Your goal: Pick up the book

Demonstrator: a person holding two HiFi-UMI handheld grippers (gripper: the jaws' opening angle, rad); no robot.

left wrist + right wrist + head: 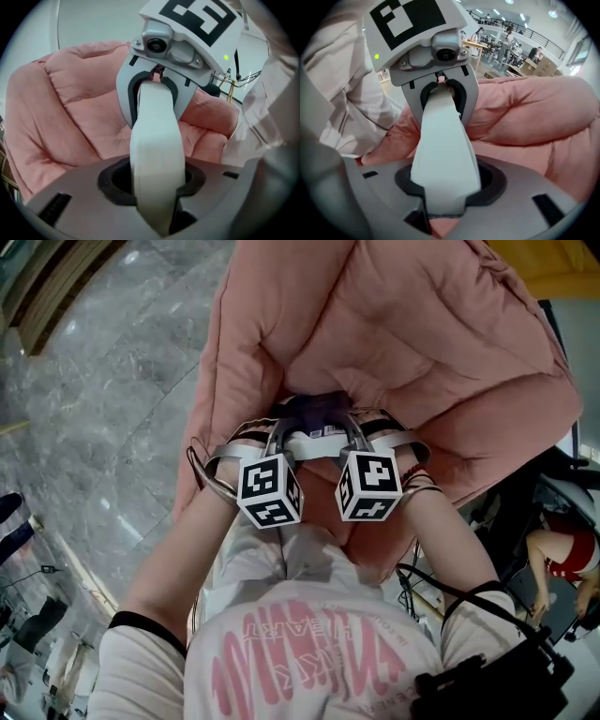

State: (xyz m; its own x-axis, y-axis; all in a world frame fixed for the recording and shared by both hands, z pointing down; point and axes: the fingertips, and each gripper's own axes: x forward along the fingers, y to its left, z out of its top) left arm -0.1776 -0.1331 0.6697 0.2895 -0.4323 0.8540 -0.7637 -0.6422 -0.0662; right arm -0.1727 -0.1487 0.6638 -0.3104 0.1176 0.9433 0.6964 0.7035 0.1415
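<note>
Head view: over the seat of the pink armchair [431, 343], my left gripper [277, 439] and right gripper [355, 435] face each other, the white book [322, 434] stretched between them. Left gripper view: its jaws clamp one end of the book, armchair behind. Right gripper view: jaws clamp the other end, just above the armchair's cushion.

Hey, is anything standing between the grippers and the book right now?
Nothing visible does. The book runs edge-on between the jaws of the left gripper and the right gripper, one at each end, and both grip it. Only the pink cushion shows behind it.
</note>
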